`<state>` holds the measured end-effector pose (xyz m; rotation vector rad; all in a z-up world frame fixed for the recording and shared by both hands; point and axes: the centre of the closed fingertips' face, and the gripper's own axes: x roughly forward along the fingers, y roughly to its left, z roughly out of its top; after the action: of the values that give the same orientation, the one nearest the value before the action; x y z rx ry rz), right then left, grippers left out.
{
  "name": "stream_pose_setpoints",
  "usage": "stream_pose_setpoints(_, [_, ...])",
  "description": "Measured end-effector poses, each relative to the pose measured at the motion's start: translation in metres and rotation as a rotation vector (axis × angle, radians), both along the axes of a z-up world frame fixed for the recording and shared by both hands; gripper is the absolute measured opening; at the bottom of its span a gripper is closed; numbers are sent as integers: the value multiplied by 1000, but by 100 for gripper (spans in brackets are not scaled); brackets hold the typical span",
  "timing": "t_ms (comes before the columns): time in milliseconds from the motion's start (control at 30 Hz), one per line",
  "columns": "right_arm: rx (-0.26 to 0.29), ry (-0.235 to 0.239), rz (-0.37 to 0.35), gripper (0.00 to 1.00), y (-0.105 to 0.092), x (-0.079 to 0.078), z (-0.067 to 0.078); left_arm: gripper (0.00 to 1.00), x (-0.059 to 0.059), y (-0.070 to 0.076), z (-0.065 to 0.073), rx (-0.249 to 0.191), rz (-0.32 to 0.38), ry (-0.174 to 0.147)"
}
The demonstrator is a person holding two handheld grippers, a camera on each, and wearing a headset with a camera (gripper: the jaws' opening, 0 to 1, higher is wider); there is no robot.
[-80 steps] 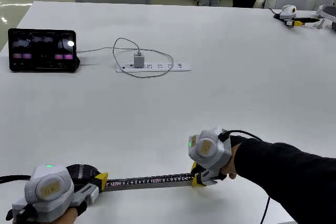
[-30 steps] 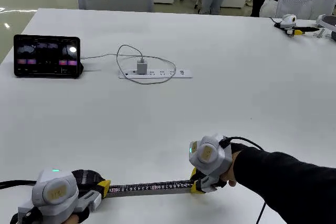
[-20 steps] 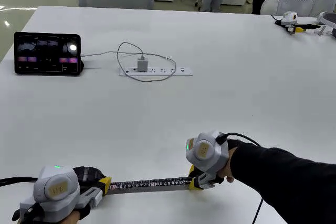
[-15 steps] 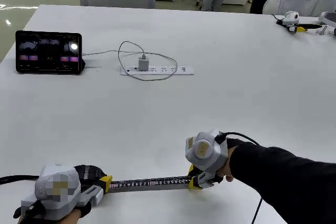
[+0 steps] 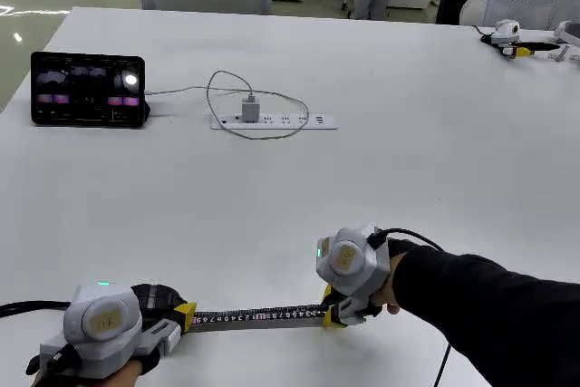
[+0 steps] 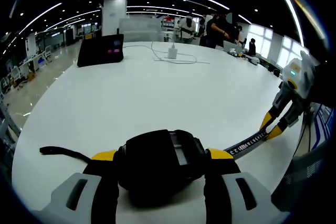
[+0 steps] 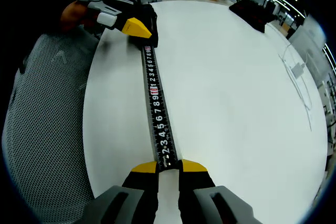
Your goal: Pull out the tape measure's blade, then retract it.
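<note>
Half the job looks done to me: the blade (image 7: 155,98) is pulled out of the tape measure case (image 6: 157,163) and stretched flat along the near edge of the white table (image 5: 381,151), printed numbers facing up. What's left is the retract, and nothing here says it has started, since the blade runs straight and taut between the two tools.

The left gripper (image 5: 177,314) has its yellow-tipped jaws closed in on the black case from both sides, case sitting right between them and resting on the table. In the left gripper view the blade leaves the case toward the right and runs off to the other tool.

The right gripper (image 7: 169,167) has its jaws pinched nearly together on the free end of the blade, right by the lowest numbers, so the tip is tucked between the yellow pads. I can't make out the end hook itself; the jaws hide it.

So the case is at the person's left, the blade tip at their right, well apart, with the blade bridging the gap. My guess is that the retract means walking the right gripper back toward the case while keeping hold of it, so the blade doesn't snap home.
</note>
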<state>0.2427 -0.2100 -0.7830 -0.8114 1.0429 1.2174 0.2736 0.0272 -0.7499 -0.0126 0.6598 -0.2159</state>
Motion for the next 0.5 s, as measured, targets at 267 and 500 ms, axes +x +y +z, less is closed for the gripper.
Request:
stream_pose_setpoints(267, [1, 0, -10, 10, 3, 1, -1, 61, 0, 0, 0, 0, -1, 0])
stream_pose_setpoints(500, [0, -1, -5, 10, 7, 1, 0, 61, 0, 0, -1, -1, -1, -1])
